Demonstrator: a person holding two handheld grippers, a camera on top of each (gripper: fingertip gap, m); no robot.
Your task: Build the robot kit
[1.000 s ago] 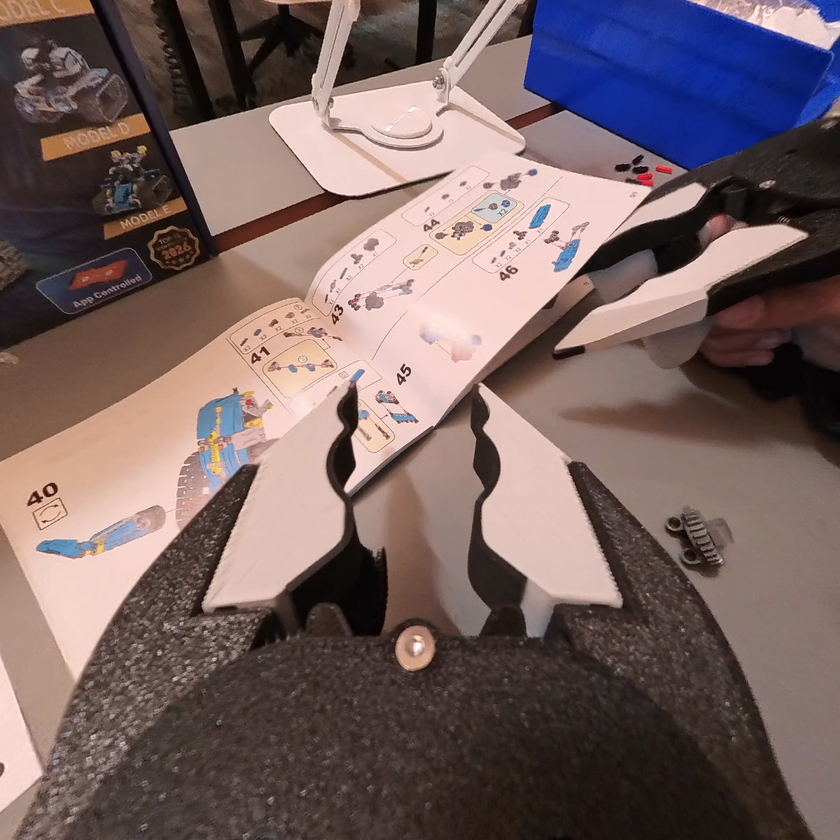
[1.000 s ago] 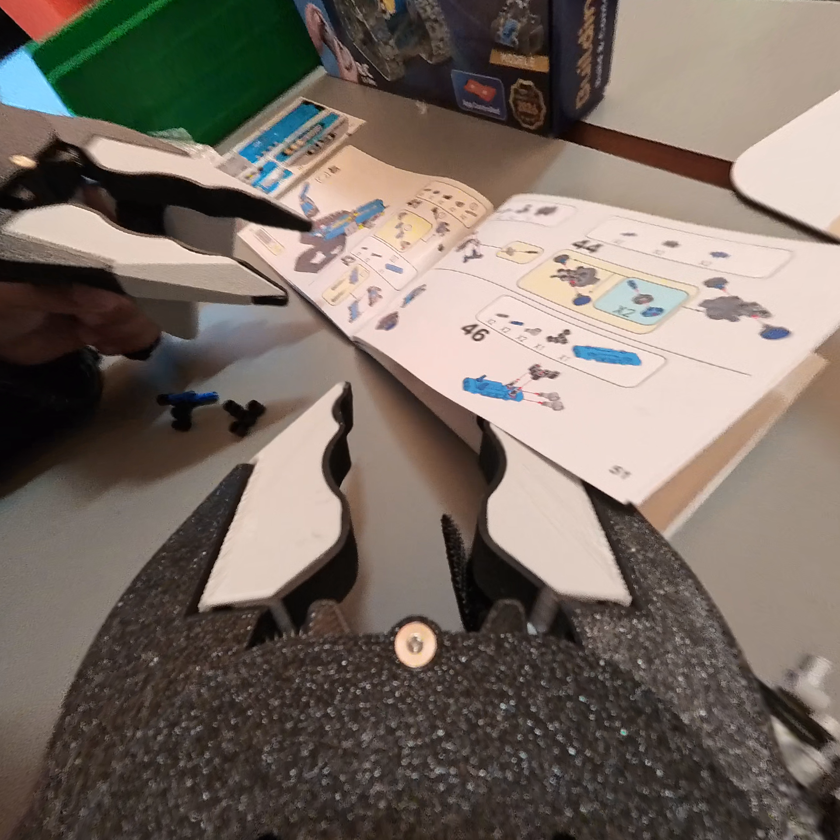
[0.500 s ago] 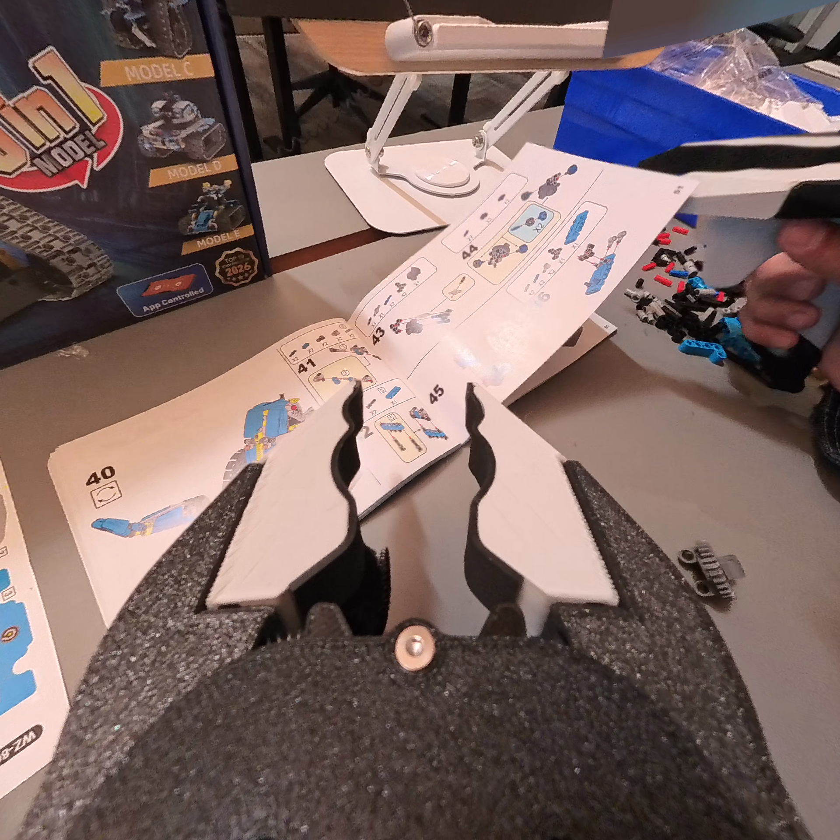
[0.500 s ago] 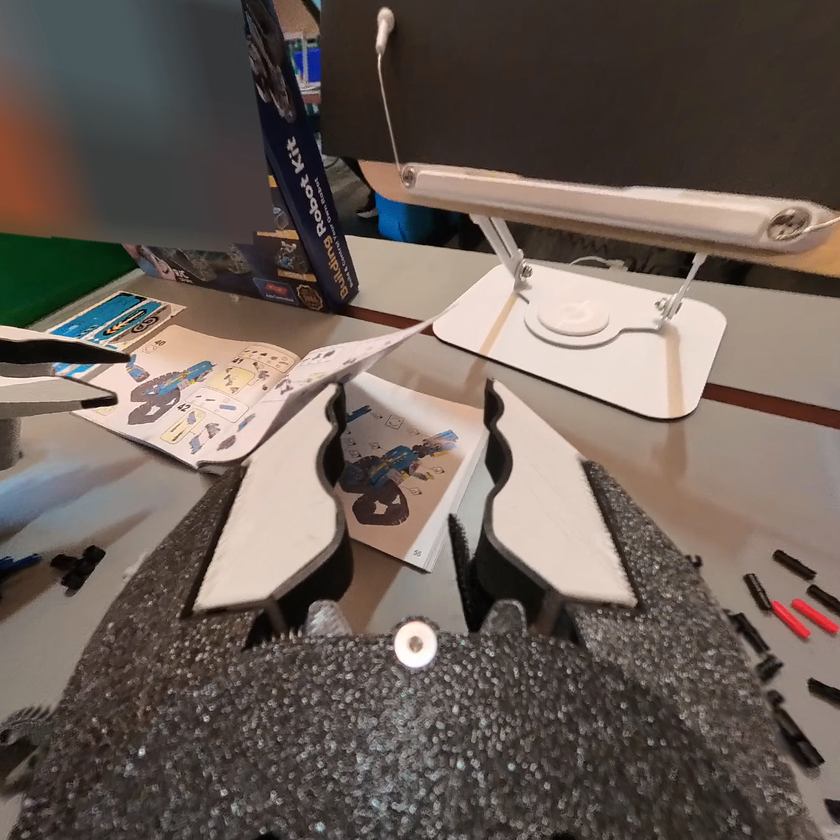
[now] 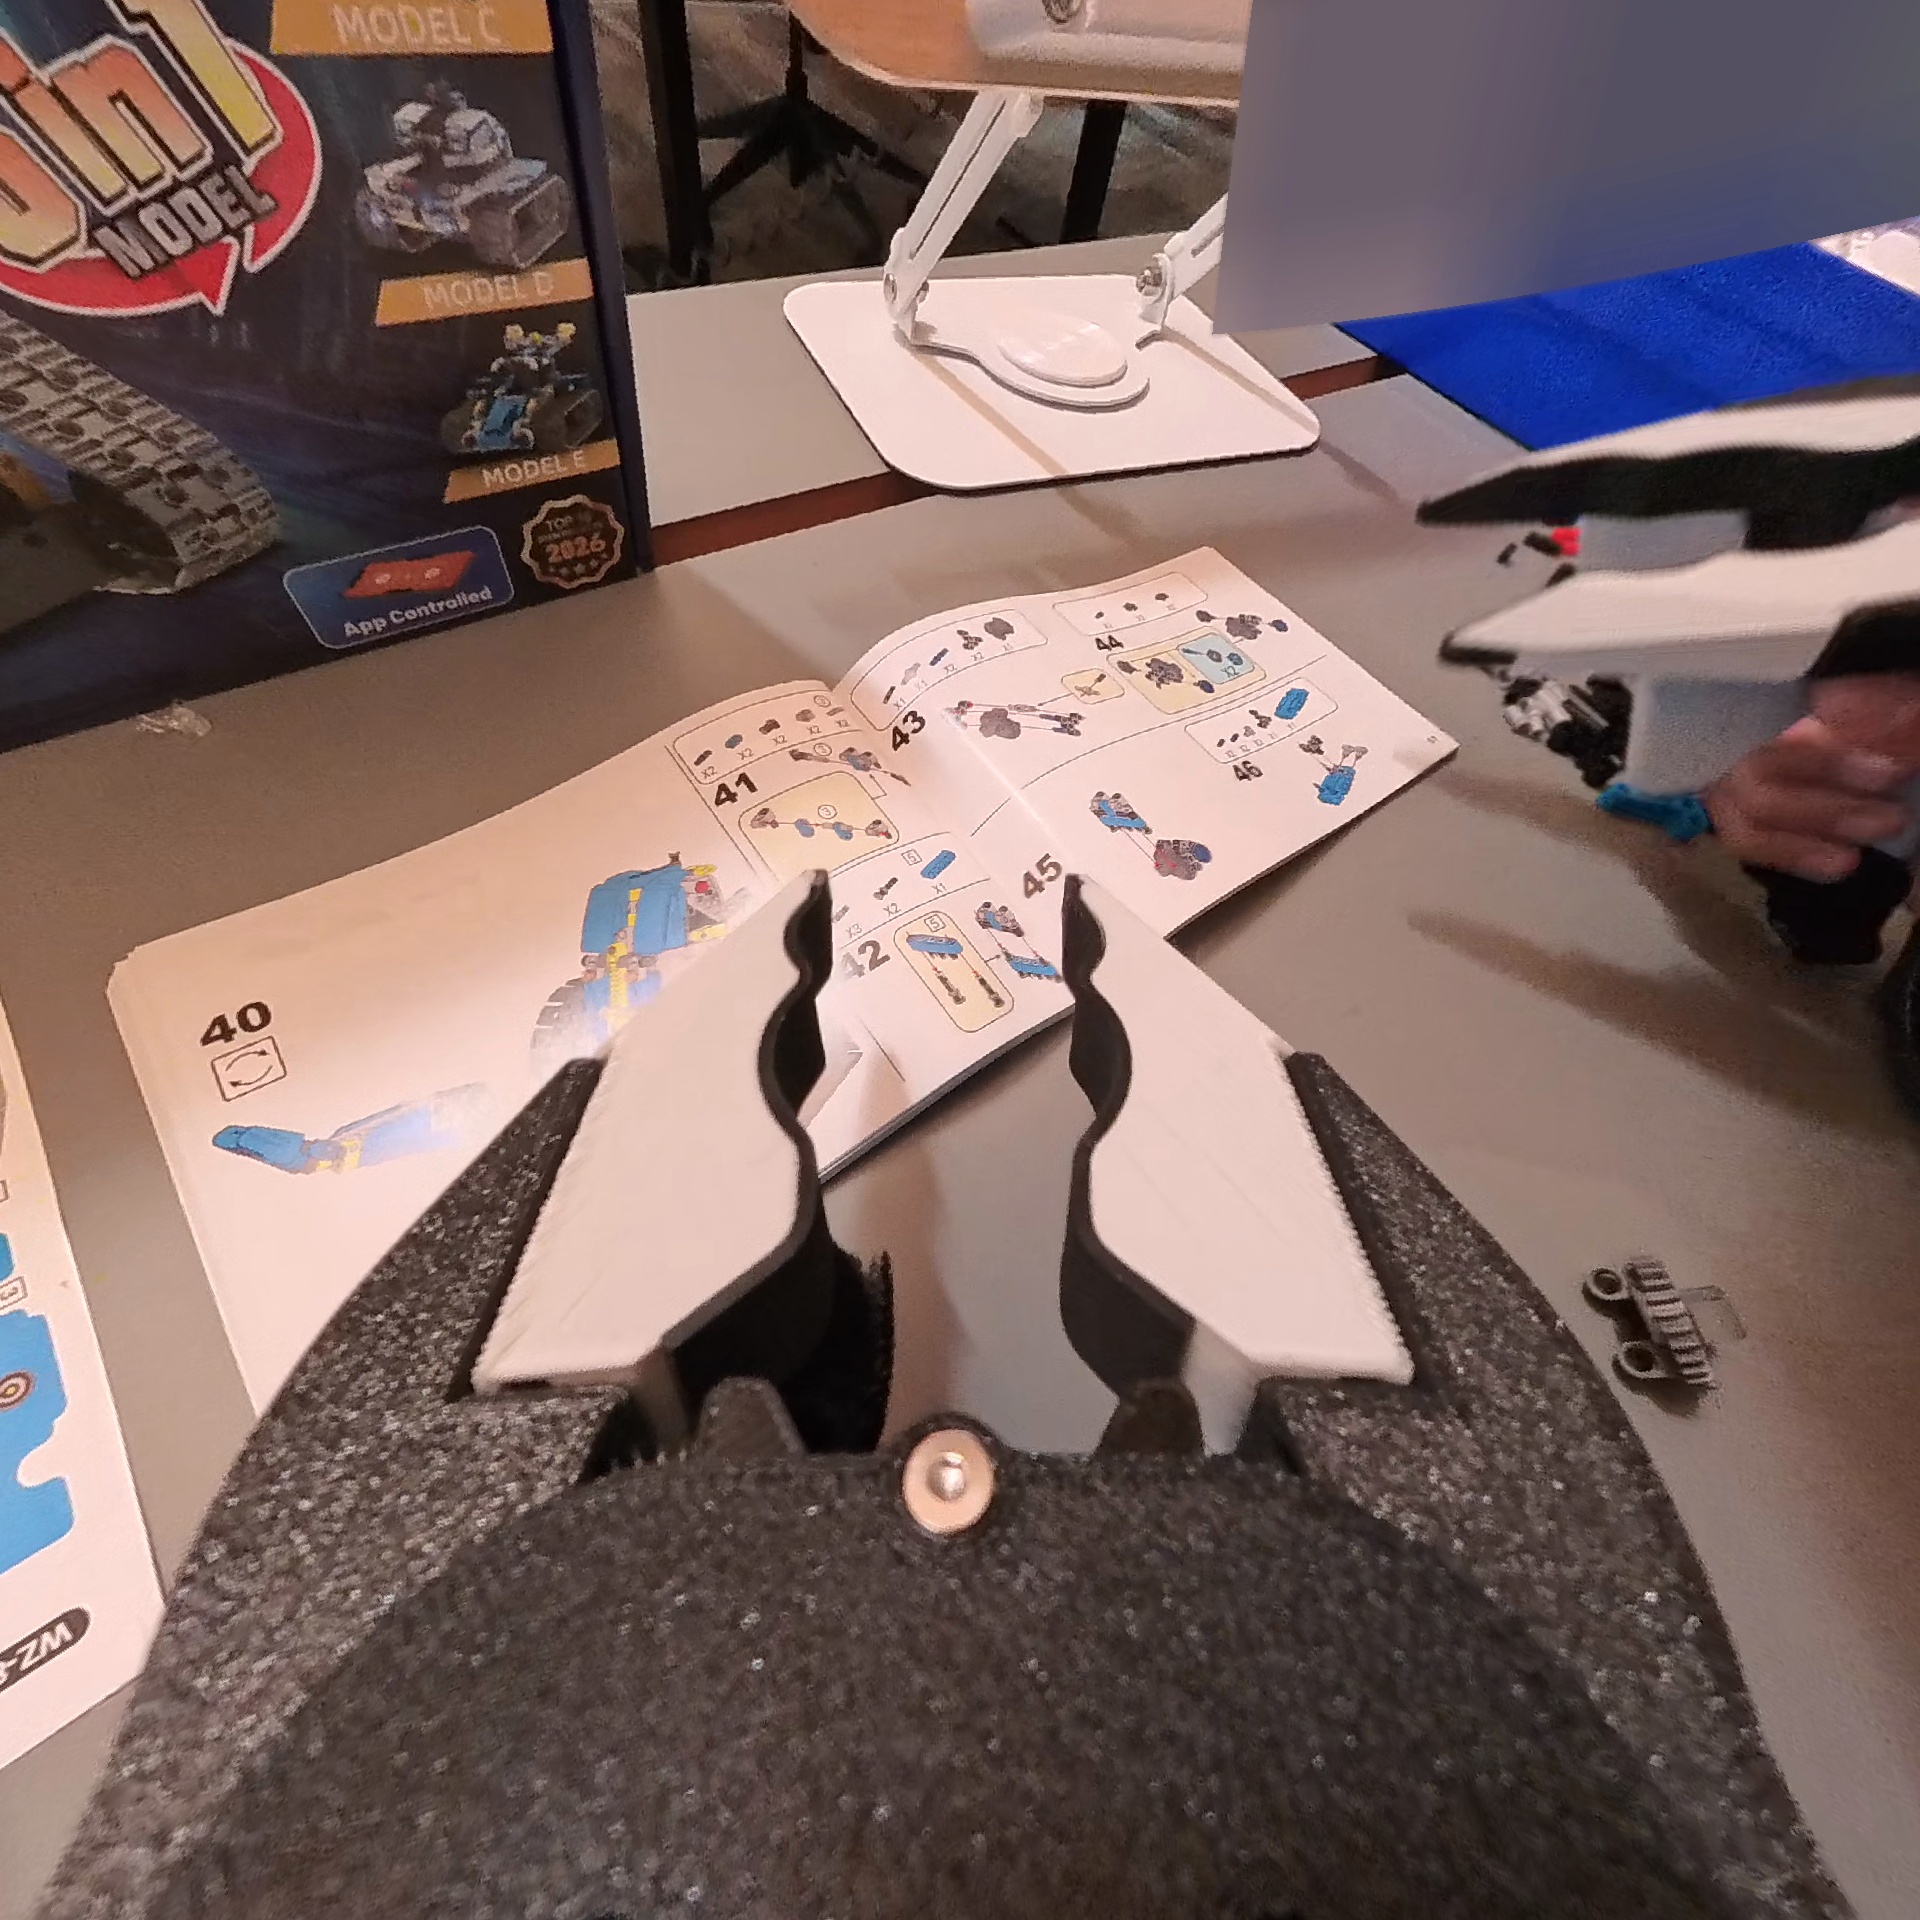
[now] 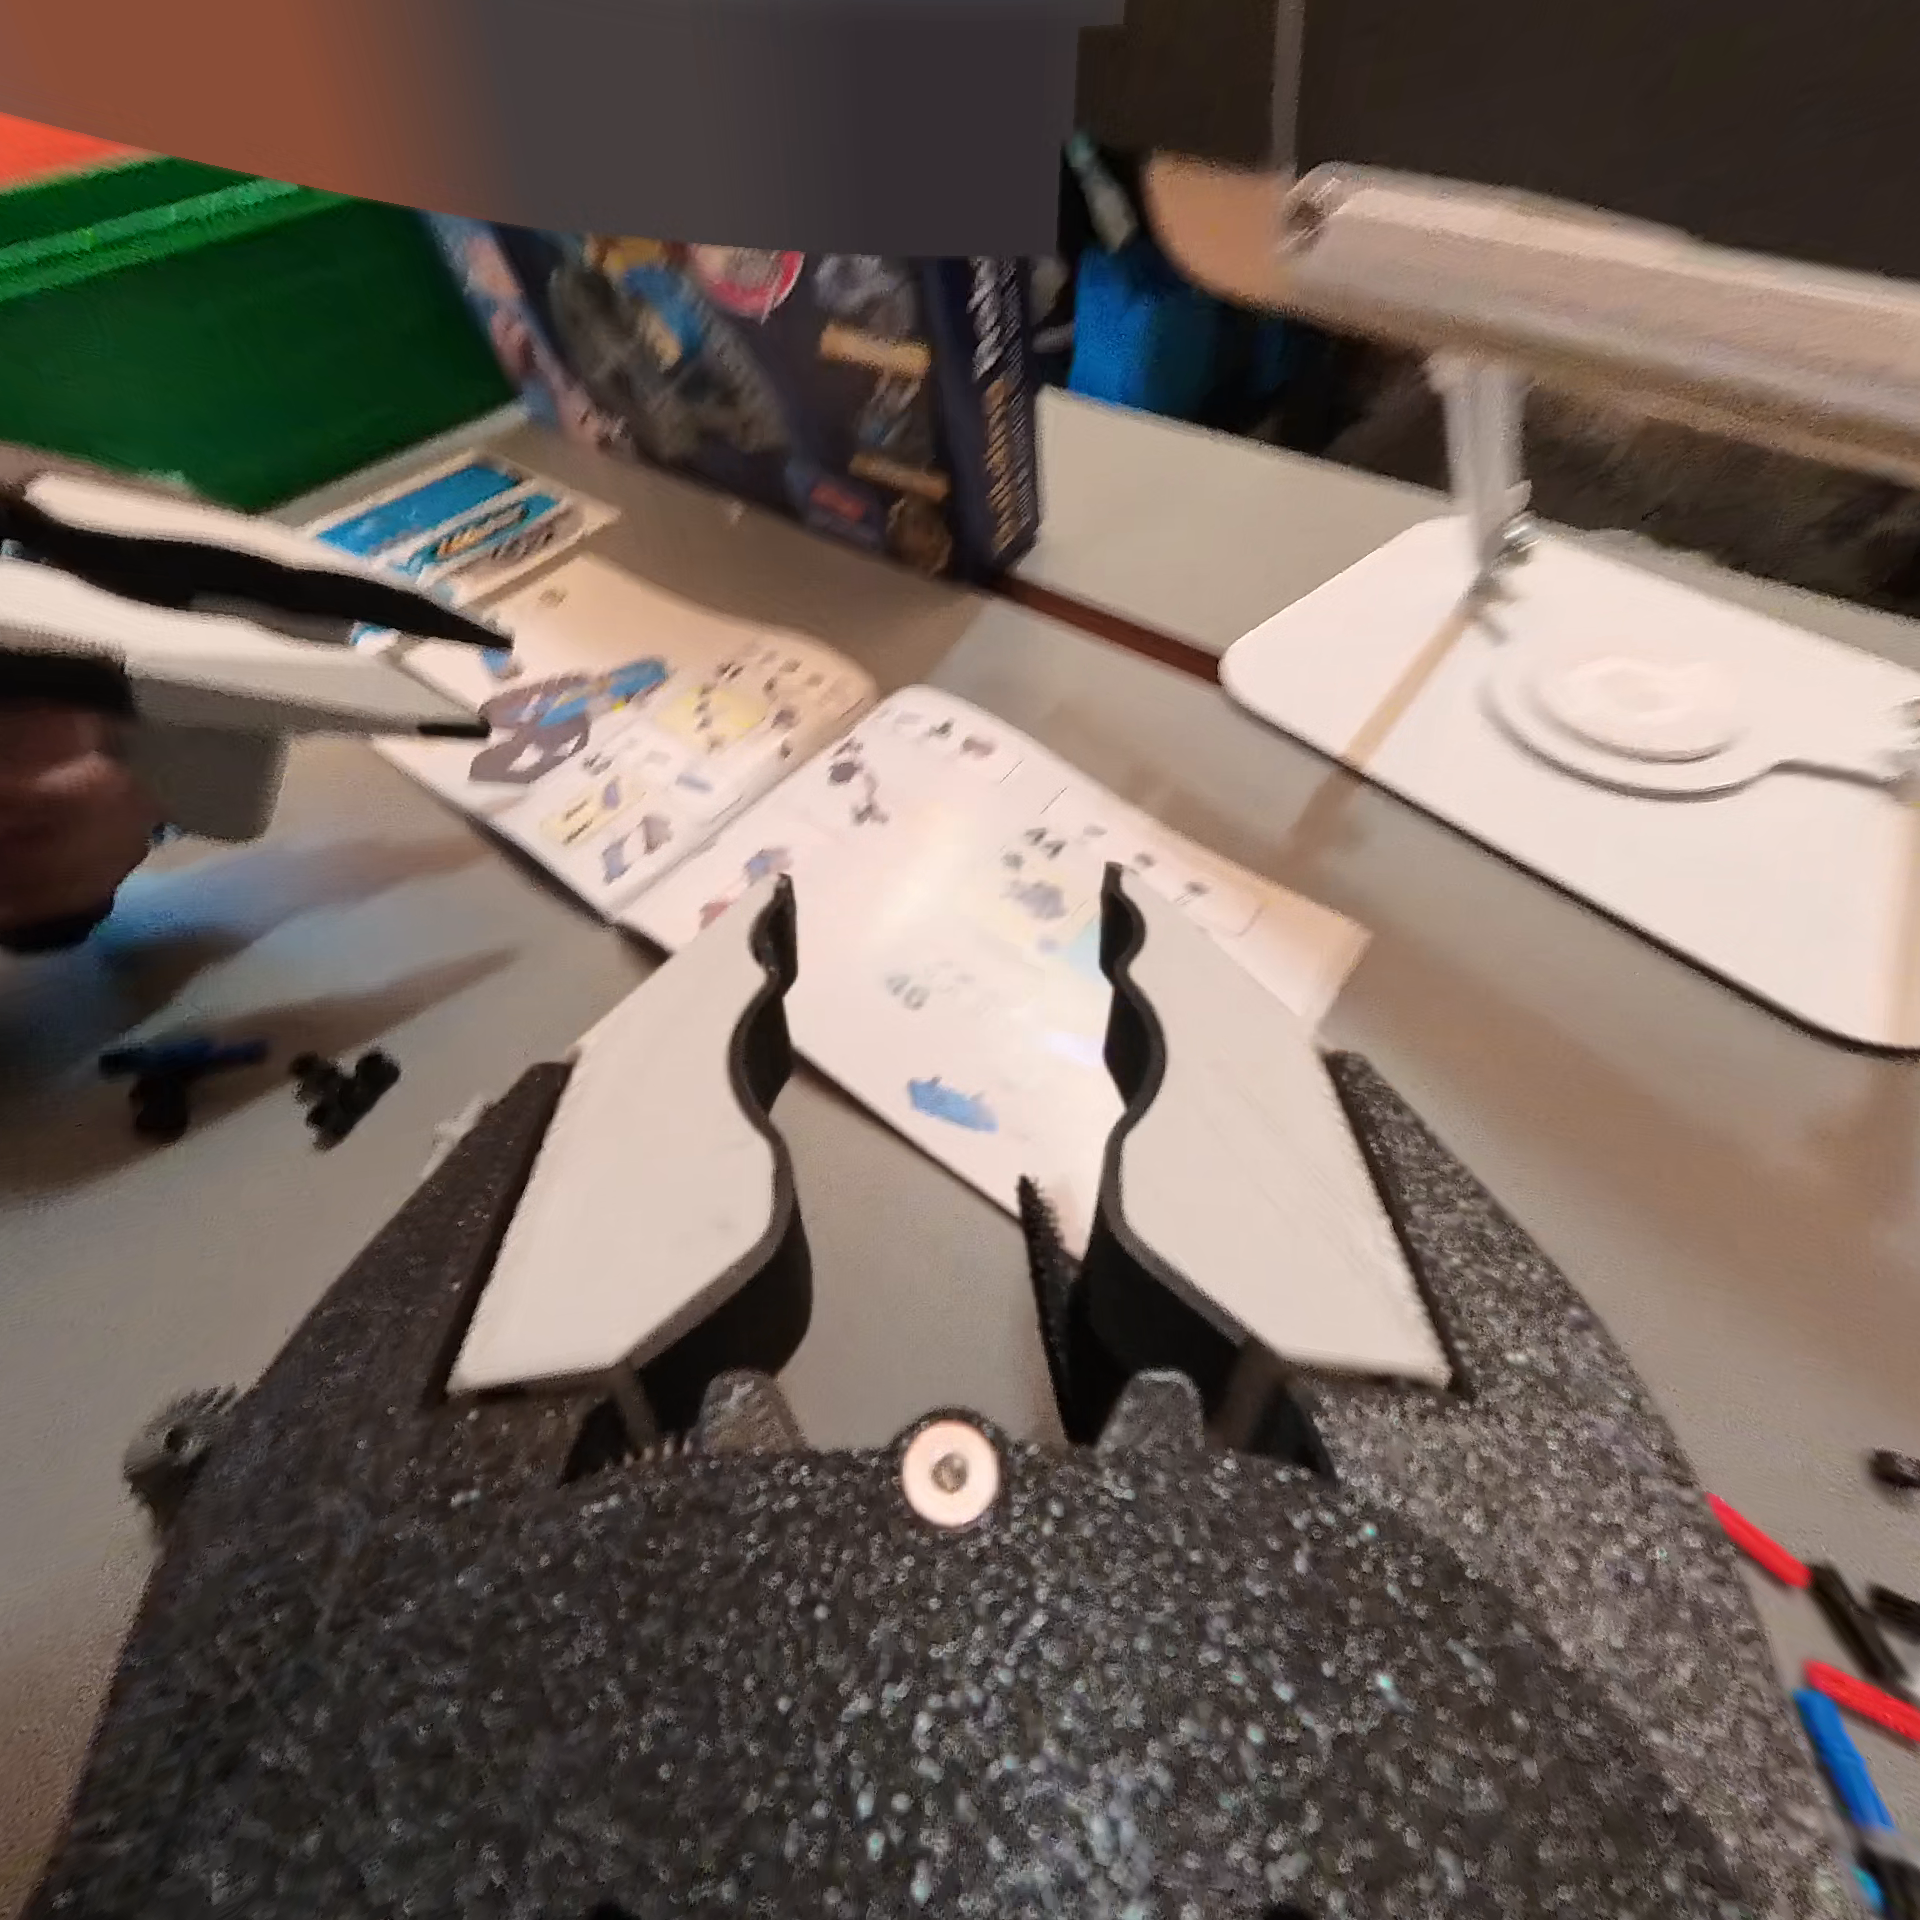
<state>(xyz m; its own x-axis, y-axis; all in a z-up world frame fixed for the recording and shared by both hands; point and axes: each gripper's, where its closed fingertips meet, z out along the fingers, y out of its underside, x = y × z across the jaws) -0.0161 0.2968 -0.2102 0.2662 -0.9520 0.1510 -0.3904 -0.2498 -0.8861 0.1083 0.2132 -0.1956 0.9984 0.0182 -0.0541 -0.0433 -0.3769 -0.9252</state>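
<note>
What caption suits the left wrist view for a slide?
Open left gripper above an open instruction booklet on a grey table, small grey gear part at right.

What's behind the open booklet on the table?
Behind the booklet stand a dark toy box and a white stand on the grey table. What lies under the booklet's pages is covered.

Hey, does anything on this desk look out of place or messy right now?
Mostly tidy. The instruction booklet lies open and flat. One grey toothed part sits alone on the table, apart from the loose pieces scattered near the right hand-held gripper. Both grippers are open and empty.
</note>
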